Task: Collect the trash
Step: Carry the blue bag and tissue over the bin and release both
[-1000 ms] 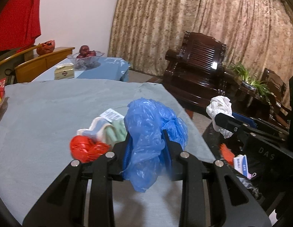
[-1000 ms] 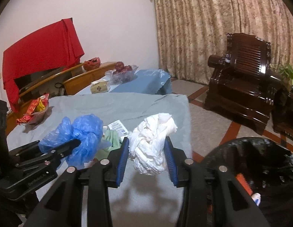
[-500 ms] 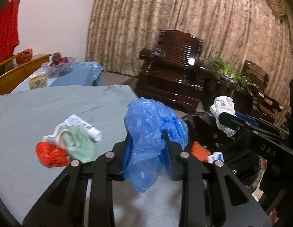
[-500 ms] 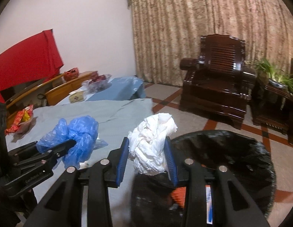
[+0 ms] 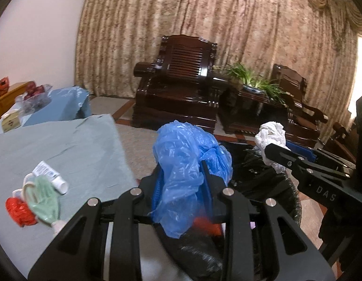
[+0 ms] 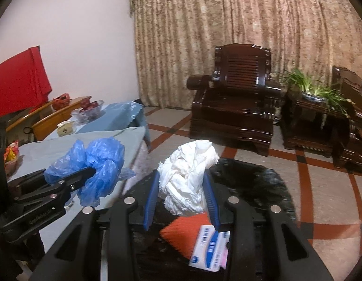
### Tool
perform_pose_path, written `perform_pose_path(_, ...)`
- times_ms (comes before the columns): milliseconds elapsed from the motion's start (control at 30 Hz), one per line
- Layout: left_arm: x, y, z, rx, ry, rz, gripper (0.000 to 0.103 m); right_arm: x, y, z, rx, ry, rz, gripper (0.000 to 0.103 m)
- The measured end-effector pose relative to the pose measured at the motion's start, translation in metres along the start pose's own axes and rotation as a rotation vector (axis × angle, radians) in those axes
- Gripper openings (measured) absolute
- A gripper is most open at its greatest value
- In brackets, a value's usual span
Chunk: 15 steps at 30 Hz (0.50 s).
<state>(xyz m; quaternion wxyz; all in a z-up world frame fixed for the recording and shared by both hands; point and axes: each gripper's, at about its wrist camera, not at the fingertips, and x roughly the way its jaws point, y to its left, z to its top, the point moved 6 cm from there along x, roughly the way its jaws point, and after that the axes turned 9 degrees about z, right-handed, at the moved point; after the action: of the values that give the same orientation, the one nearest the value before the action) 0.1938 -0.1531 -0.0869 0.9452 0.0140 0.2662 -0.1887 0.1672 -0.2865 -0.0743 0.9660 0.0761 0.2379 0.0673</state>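
My left gripper [image 5: 182, 175] is shut on a crumpled blue plastic bag [image 5: 185, 164], held at the table's right edge over the near rim of a black-lined trash bin [image 5: 262, 180]. My right gripper [image 6: 183, 185] is shut on a white crumpled wad of paper [image 6: 188, 182], hanging over the open bin [image 6: 251, 187]. Inside the bin lie an orange piece [image 6: 185, 231] and a white and blue packet [image 6: 209, 245]. On the grey-green tablecloth [image 5: 63, 145] remain a small white tube [image 5: 49, 175], a pale green mask [image 5: 44, 201] and a red wad [image 5: 18, 210].
Dark wooden armchairs [image 6: 237, 107] and a side table with a plant [image 6: 314, 91] stand before a patterned curtain. A blue-covered table [image 6: 115, 117] with a fruit bowl [image 6: 89, 110] sits at the far left. Tiled floor [image 6: 321, 187] lies beyond the bin.
Both grippers swung to the right, off the table and over the bin, each keeping its load. The leftover items on the cloth slid toward the left of the left wrist view.
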Motion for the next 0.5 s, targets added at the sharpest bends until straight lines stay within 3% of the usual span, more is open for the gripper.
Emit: perform_pose_path(500, 0.056, -0.055, 0.0, 0.05, 0.065, -0.077, 0.031, 0.002, -0.065, -0.018, 0.047, 0.028, -0.11, 0.038)
